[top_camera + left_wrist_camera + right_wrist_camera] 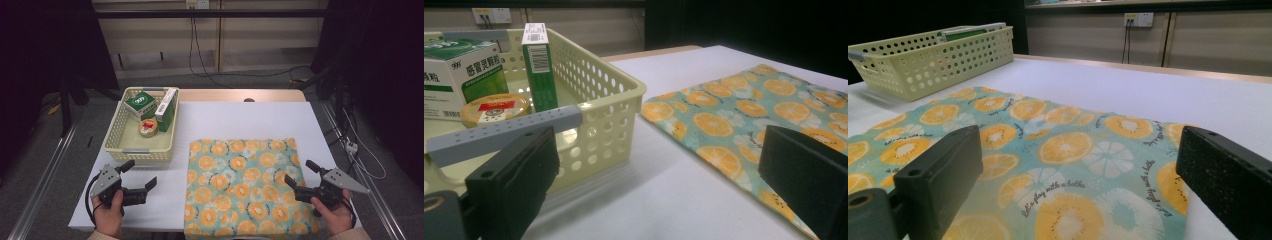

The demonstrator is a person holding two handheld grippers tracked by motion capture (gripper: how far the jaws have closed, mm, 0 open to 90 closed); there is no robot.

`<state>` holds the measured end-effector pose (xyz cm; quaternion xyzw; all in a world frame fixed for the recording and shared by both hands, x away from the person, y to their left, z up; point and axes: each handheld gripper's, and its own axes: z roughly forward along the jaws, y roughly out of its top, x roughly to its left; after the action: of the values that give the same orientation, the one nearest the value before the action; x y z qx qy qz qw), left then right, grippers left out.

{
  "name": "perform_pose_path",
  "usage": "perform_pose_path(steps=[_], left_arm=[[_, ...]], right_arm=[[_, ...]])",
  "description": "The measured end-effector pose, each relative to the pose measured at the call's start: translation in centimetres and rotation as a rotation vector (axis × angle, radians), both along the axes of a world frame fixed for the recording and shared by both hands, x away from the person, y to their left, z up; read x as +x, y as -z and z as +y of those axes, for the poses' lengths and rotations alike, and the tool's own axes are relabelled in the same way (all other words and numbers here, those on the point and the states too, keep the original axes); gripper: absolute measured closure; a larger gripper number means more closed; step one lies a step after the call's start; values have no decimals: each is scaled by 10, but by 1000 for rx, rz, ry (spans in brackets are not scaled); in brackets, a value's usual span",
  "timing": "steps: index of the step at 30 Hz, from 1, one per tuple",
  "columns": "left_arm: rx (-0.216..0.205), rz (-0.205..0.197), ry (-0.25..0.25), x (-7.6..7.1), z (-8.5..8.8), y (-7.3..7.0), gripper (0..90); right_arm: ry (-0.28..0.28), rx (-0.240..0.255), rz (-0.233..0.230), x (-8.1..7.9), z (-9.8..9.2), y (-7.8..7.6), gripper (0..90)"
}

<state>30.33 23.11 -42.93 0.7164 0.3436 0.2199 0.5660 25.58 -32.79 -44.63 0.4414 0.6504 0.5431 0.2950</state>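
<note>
A pale yellow perforated basket (115, 139) (609, 102) (918, 70) stands at the left of the white table. It holds two green and white boxes (141, 105) (538, 65) and a small round tin (148, 127) (494, 108). A teal cloth printed with orange slices (242, 185) (744, 120) (1048, 150) lies flat at the front right. My left gripper (141, 175) (654, 200) rests low on the table in front of the basket, open with nothing between its jaws. Over the cloth's right edge my right gripper (300, 172) (1078, 195) also stands open and bare.
The white table (240, 117) has bare room behind the cloth and between cloth and basket. A wooden strip (240, 95) runs along its far edge. Cables (200, 55) hang by the back wall, and dark drapes flank both sides.
</note>
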Motion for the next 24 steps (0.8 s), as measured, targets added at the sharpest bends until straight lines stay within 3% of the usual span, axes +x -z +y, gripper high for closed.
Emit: perform_pose_path(steps=[14,19,24], left_arm=[[-1,0,25,2,-4,1,26],[1,3,30,3,-7,2,26],[0,4,43,3,-9,2,26]], right_arm=[[-40,-21,27,4,7,-3,49],[-79,-51,47,16,12,-10,45],[-72,-64,66,31,16,-14,43]])
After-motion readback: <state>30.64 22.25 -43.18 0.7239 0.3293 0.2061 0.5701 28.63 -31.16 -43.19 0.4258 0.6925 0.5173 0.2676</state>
